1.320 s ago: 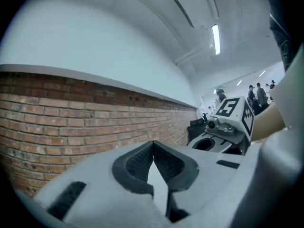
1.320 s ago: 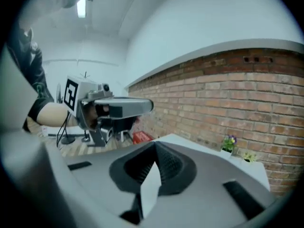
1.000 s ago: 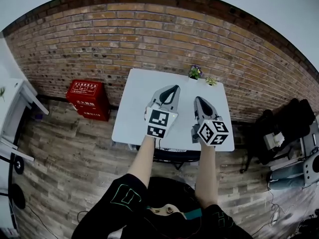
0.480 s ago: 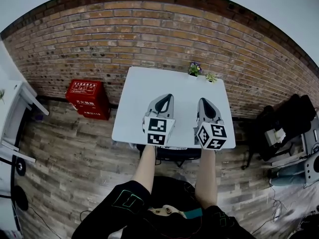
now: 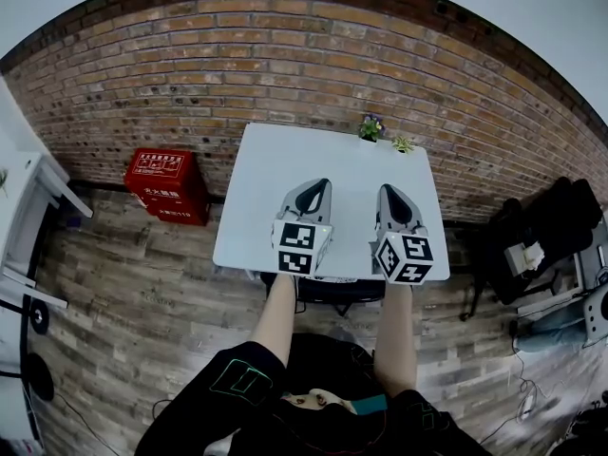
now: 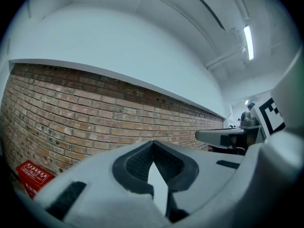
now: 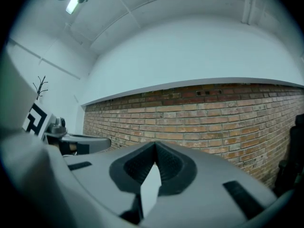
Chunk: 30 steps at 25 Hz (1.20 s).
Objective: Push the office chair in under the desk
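A white desk (image 5: pixel 285 174) stands against the brick wall. The black office chair (image 5: pixel 334 294) shows only as a dark strip at the desk's front edge; most of it is hidden under the top. Both grippers hover side by side over the desk's near half, pointing at the wall. My left gripper (image 5: pixel 319 185) is shut with nothing in it, its tips meeting in the left gripper view (image 6: pixel 153 143). My right gripper (image 5: pixel 388 192) is likewise shut and empty, as the right gripper view (image 7: pixel 155 144) shows. Neither touches the chair.
Two small potted plants (image 5: pixel 370 129) sit at the desk's far right corner. A red crate (image 5: pixel 169 186) stands on the wooden floor to the left, a white shelf unit (image 5: pixel 28 212) at far left. Dark equipment (image 5: pixel 541 236) crowds the right side.
Both grippers have drawn back a little from the wall toward the desk's front edge. The chair has not visibly moved.
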Each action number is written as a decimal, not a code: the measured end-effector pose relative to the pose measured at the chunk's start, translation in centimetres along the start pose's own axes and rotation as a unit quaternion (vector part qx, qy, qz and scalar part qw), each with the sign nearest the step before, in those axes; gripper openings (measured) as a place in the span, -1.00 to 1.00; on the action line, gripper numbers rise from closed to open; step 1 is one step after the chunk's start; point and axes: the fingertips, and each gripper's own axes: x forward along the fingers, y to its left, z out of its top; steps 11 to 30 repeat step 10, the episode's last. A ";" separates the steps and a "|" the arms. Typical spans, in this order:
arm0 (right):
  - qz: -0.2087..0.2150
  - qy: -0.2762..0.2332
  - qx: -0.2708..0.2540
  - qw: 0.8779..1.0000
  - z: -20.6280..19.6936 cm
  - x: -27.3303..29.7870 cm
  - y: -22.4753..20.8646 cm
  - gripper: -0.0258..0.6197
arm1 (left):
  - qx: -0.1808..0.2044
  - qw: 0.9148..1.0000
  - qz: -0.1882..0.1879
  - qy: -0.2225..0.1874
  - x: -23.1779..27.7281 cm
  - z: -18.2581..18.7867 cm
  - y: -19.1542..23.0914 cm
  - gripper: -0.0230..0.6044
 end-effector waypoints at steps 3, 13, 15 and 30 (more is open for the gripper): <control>0.004 0.002 -0.003 1.000 0.0 0.3 0.3 -0.91 | 0.002 1.000 0.005 0.000 -0.2 -0.2 0.5 -0.90; 0.011 0.002 -0.012 1.000 -0.2 0.6 0.8 -0.91 | 0.005 1.000 0.014 0.002 -0.2 -0.8 1.4 -0.90; 0.011 0.002 -0.012 1.000 -0.2 0.6 0.8 -0.91 | 0.005 1.000 0.014 0.002 -0.2 -0.8 1.4 -0.90; 0.011 0.002 -0.012 1.000 -0.2 0.6 0.8 -0.91 | 0.005 1.000 0.014 0.002 -0.2 -0.8 1.4 -0.90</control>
